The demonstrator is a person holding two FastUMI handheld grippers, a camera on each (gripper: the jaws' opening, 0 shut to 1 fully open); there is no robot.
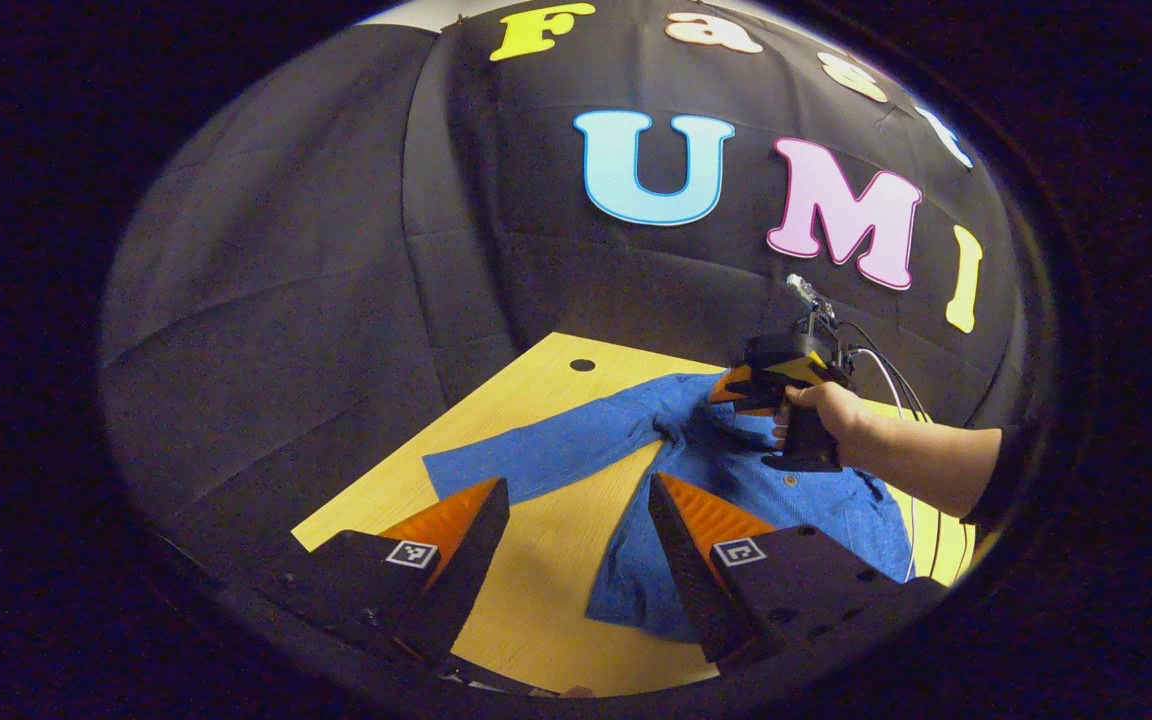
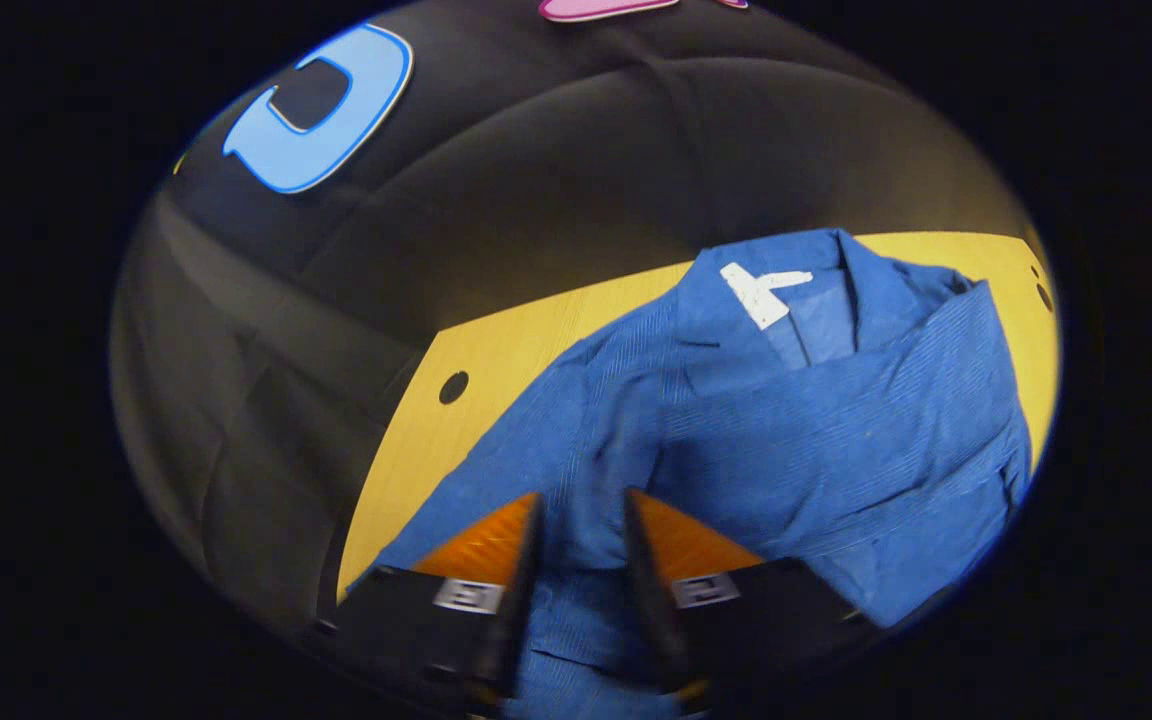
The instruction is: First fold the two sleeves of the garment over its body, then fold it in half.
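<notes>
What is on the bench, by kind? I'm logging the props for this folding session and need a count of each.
Blue shirt: 1
Wooden table: 1
Grippers: 2, the left gripper and the right gripper
White neck label in the shirt collar: 1
Total: 5

garment (image 2: 796, 420): showing blue with fine darker stripes | label (image 2: 762, 291) inside its collar: showing white | table (image 1: 546, 560): showing yellow wood grain with a dark round hole (image 1: 582, 365) | booth wall (image 1: 336, 260): showing plain black cloth
</notes>
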